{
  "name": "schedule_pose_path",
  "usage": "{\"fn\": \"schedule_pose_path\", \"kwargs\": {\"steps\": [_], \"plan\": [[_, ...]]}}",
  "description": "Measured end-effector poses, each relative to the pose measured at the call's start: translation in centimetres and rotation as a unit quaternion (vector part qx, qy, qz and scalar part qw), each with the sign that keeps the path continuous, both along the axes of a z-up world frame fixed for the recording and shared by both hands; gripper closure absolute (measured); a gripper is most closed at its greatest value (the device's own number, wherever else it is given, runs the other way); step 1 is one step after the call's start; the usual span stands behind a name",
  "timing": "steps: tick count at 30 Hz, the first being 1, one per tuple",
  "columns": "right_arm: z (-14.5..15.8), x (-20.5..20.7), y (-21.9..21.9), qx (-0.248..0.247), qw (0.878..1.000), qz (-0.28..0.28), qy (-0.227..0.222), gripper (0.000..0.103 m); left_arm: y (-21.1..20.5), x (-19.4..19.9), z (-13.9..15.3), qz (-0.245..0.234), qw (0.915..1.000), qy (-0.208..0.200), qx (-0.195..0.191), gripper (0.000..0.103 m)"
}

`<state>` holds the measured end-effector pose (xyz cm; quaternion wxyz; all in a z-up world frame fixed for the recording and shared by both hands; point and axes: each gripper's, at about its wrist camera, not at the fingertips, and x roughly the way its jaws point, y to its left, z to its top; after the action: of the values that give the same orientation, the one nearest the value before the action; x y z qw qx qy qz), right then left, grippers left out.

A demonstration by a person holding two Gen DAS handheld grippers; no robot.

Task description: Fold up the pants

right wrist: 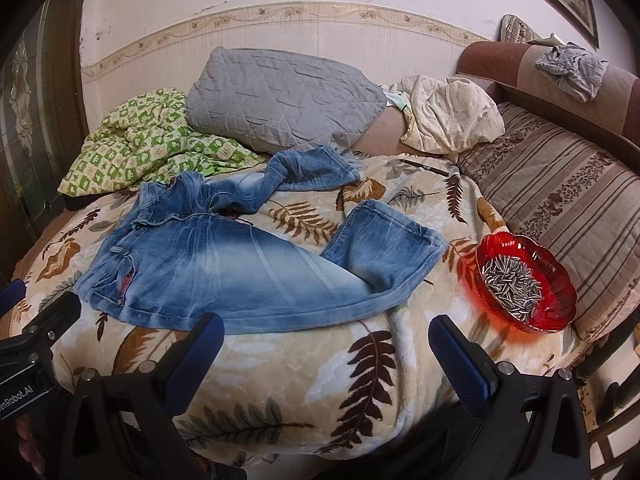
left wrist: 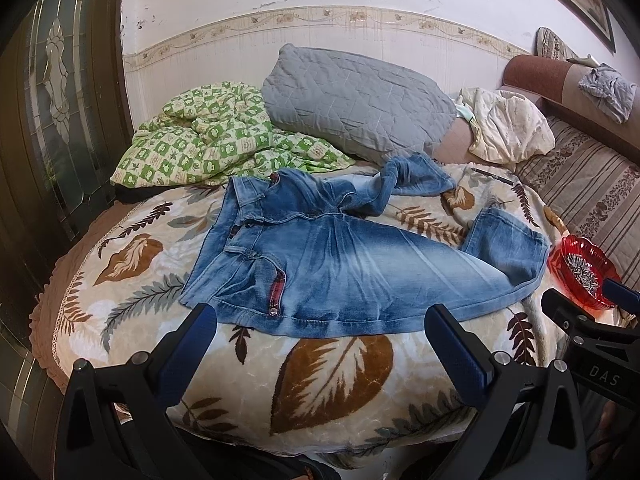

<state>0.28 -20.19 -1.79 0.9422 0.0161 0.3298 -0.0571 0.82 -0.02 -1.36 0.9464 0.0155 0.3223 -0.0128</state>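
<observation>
Faded blue jeans point(left wrist: 320, 260) lie spread on a leaf-print blanket point(left wrist: 332, 372), waist to the left, legs running right. One leg is folded back at the hem; the other is bunched toward the grey pillow. The jeans also show in the right wrist view point(right wrist: 248, 268). My left gripper point(left wrist: 320, 320) is open and empty, just in front of the near edge of the jeans. My right gripper point(right wrist: 326, 332) is open and empty, in front of the near leg. The right gripper also shows at the edge of the left view point(left wrist: 592, 312).
A red bowl of sunflower seeds point(right wrist: 524, 280) sits on the blanket right of the jeans. A grey pillow point(right wrist: 284, 96), a green checked quilt point(right wrist: 144, 144), a cream cloth point(right wrist: 452, 116) and a pen point(right wrist: 424, 167) lie behind. A striped cushion point(right wrist: 560, 200) is at right.
</observation>
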Motion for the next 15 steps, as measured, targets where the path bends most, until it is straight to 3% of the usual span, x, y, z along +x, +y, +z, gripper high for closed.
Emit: {"fn": "schedule_pose_path", "kwargs": {"steps": [15], "plan": [[-0.50, 0.11, -0.27, -0.001, 1.000, -0.004, 0.005, 0.000, -0.19, -0.12, -0.40, -0.001, 1.0000, 0.003, 0.002, 0.000]]}}
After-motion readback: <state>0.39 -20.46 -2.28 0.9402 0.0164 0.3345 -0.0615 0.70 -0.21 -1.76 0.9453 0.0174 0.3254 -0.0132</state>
